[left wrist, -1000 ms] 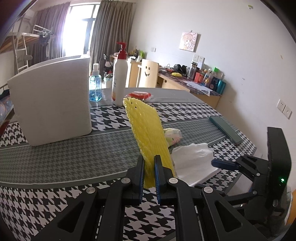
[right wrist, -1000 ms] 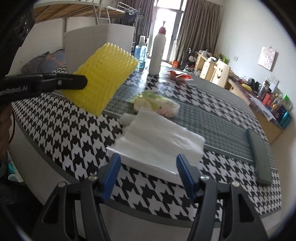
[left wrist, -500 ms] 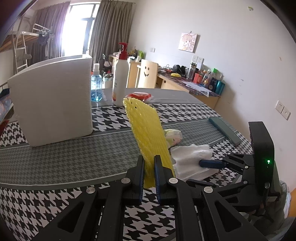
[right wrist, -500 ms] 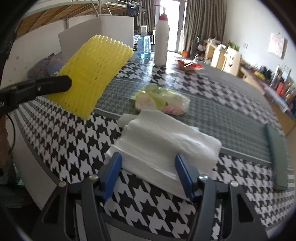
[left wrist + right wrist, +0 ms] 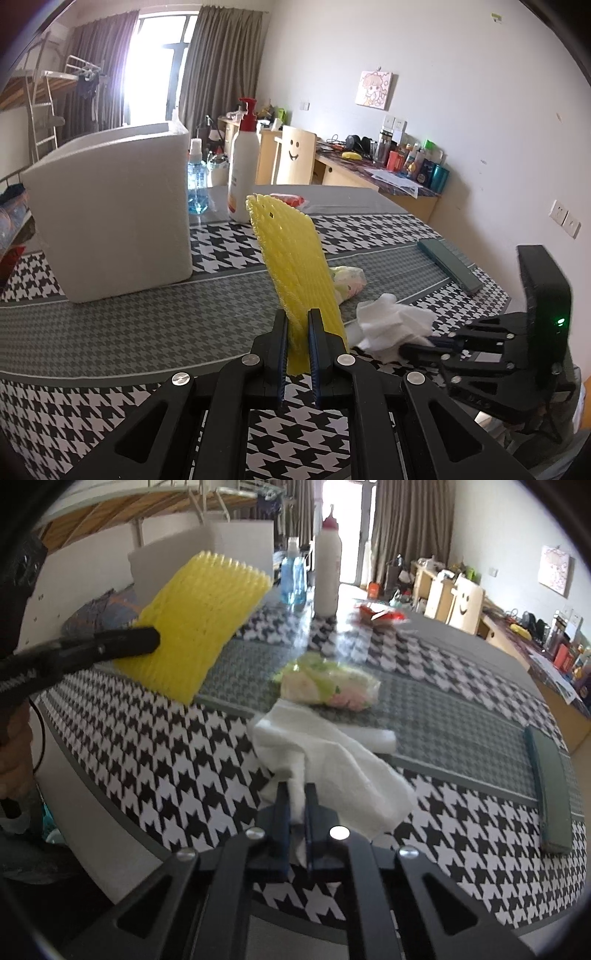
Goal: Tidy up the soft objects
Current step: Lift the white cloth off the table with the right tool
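Observation:
My left gripper (image 5: 297, 318) is shut on a yellow foam net sleeve (image 5: 291, 266) and holds it upright above the table; the sleeve also shows in the right wrist view (image 5: 199, 624). My right gripper (image 5: 296, 794) is shut on the near edge of a white cloth (image 5: 328, 757), which is bunched and lifted at the pinch; the cloth shows in the left wrist view (image 5: 391, 321). A small plastic-wrapped soft pack (image 5: 328, 686) lies just behind the cloth.
A white foam box (image 5: 110, 218) stands at the left. A blue spray bottle (image 5: 196, 184), a white pump bottle (image 5: 243, 166) and a red packet (image 5: 291, 200) are at the back. A dark green flat case (image 5: 550, 775) lies at the right edge.
My right gripper closed on the white cloth's near edge and bunched it up. The left gripper stays shut on the yellow sleeve, almost still.

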Available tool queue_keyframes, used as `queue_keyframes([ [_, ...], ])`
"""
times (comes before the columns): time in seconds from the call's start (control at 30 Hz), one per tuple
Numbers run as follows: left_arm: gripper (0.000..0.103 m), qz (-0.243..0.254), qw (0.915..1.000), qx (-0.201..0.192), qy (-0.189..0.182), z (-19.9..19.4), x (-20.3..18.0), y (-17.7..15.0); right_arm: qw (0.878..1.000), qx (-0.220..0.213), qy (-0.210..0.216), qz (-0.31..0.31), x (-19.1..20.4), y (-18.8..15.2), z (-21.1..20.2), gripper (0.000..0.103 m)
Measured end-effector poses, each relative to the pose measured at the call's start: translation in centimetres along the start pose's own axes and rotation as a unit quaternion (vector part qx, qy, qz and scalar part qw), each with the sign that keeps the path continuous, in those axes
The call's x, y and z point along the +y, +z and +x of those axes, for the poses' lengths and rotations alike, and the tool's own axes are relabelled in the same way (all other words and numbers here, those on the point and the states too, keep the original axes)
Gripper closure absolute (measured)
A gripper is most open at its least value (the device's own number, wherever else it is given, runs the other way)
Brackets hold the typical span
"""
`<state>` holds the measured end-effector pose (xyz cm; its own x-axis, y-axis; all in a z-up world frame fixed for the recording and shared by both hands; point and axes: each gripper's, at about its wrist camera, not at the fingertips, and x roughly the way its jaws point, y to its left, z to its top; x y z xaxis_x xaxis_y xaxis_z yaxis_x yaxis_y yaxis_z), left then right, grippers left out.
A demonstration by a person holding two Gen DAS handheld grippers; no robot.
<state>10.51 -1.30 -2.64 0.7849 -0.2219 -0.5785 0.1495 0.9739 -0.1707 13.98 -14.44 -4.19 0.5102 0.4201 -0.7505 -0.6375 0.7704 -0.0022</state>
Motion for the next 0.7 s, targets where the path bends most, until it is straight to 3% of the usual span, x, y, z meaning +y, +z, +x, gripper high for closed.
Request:
queue_keyframes([
  [0.33, 0.092, 0.002, 0.9999, -0.008, 0.009, -0.4, -0.1, 0.2, 0.996, -0.08, -0.011, 0.025, 0.2, 1.8, -3.5, 0.094],
  [0.7, 0.092, 0.015, 0.9996, -0.021, 0.011, -0.9, -0.5, 0.9, 0.99, -0.115, -0.054, 0.055, -0.5, 2.8, -4.9, 0.094],
])
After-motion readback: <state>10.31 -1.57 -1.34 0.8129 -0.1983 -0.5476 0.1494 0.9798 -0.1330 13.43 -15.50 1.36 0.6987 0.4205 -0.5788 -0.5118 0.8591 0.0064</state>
